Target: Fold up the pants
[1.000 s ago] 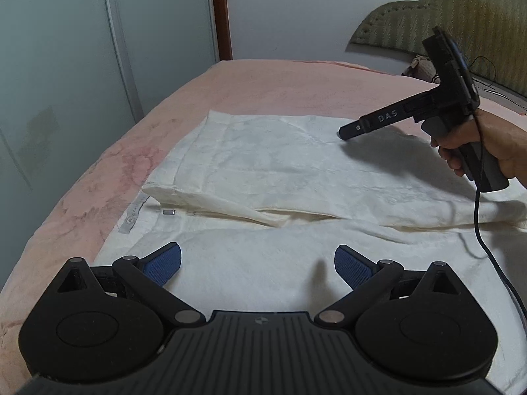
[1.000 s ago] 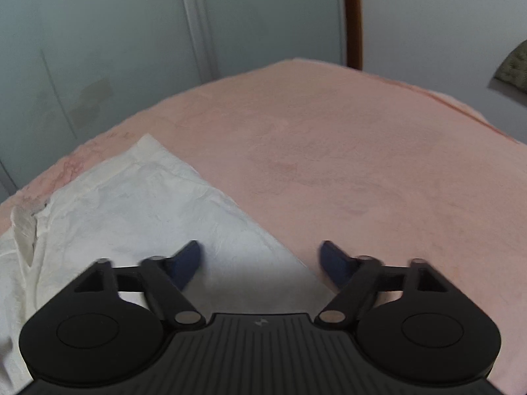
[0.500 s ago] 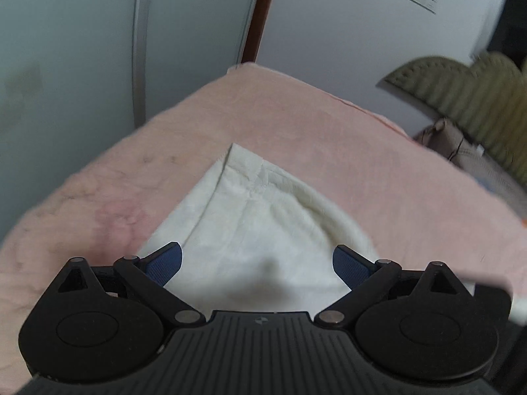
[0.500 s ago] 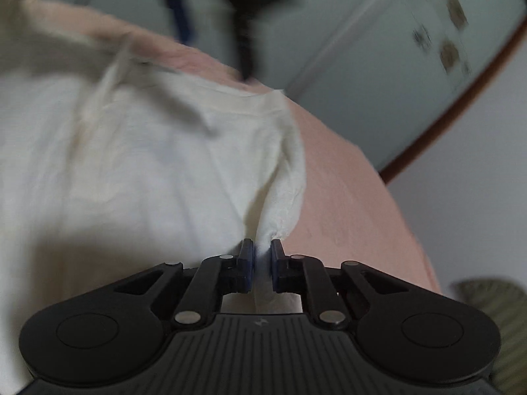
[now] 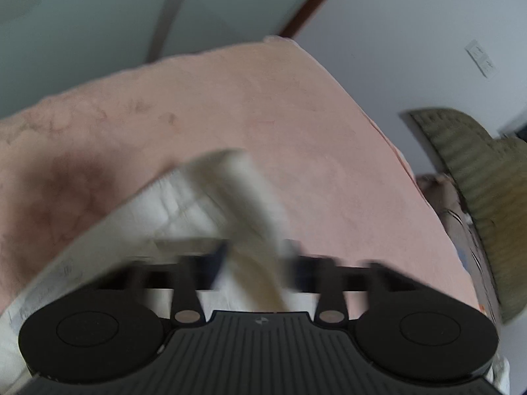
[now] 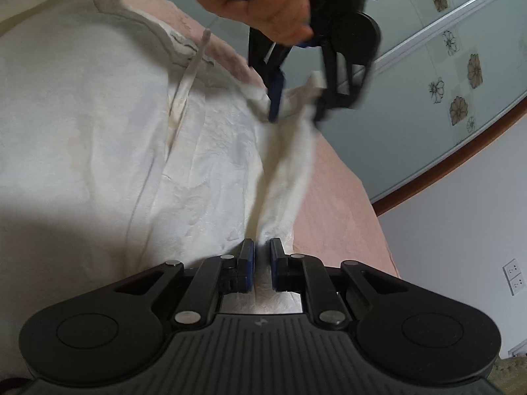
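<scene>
The cream-white pants (image 6: pixel 98 125) lie spread on the pink bed (image 6: pixel 332 204). My right gripper (image 6: pixel 262 265) is shut on the pants' edge near the bed's side. My left gripper (image 5: pixel 255 263) is blurred with motion; its blue fingers stand around a raised fold of the pants (image 5: pixel 243 204) with a gap still showing between them. In the right wrist view the left gripper (image 6: pixel 296 102) sits further along the same edge, with cloth between its fingers. A white drawstring (image 6: pixel 189 75) lies on the cloth.
The pink bed (image 5: pixel 263 105) fills the left wrist view. Pale wardrobe doors (image 5: pixel 98 10) stand behind it, a white wall (image 5: pixel 411 33) to the right. An olive quilted headboard (image 5: pixel 477 177) is at the right edge. A wall socket (image 6: pixel 513 276) shows at right.
My left gripper has moved onto the pants' edge and its fingers have come in around a fold. My right gripper, open a second ago, stays shut on the cloth.
</scene>
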